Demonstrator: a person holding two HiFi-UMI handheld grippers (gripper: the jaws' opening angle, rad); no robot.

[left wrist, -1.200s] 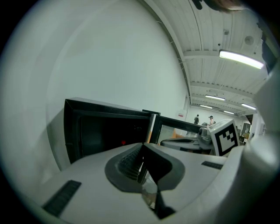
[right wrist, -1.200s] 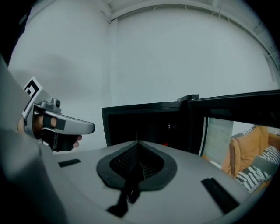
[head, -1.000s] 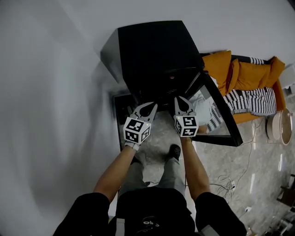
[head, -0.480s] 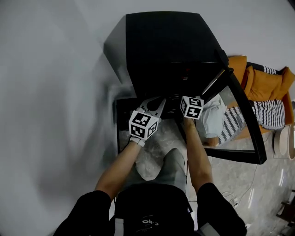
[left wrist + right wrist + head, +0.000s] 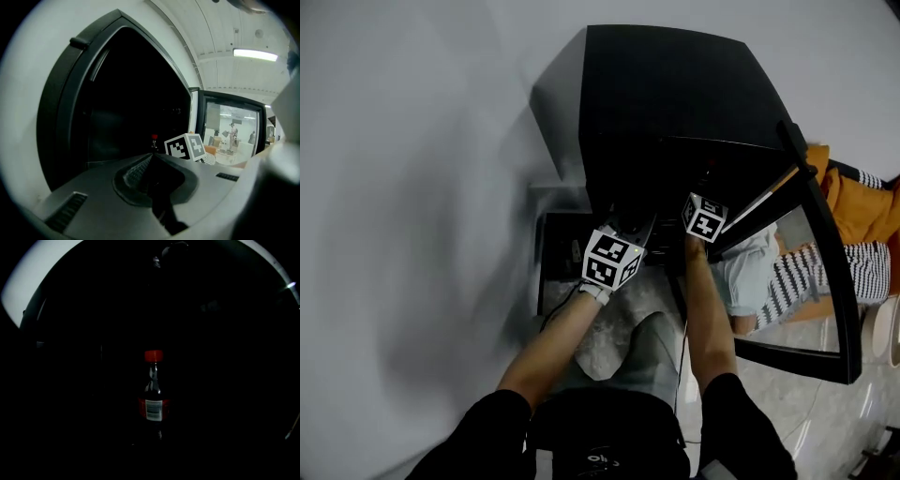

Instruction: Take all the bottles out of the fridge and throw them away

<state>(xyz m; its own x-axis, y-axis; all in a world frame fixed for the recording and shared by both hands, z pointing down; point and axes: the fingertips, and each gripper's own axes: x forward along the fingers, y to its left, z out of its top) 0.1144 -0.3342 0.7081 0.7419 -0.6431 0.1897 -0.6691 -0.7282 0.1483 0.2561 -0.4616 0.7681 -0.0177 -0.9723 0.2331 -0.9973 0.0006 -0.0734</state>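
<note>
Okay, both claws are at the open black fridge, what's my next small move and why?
Probably ease the right claw straight forward so its jaws, which have just been opening, come around the red-capped bottle. It stands upright, dead centre in the right gripper view, ahead of the jaws and not yet between them.

Both bare forearms reach forward side by side, the left forearm (image 5: 546,345) angled inward and the right forearm (image 5: 709,314) nearly straight. The left gripper (image 5: 635,232) points slightly downward with its jaws together and empty. The right gripper (image 5: 704,217) is pushed further ahead, its jaws just opened wide and gripping nothing.
</note>
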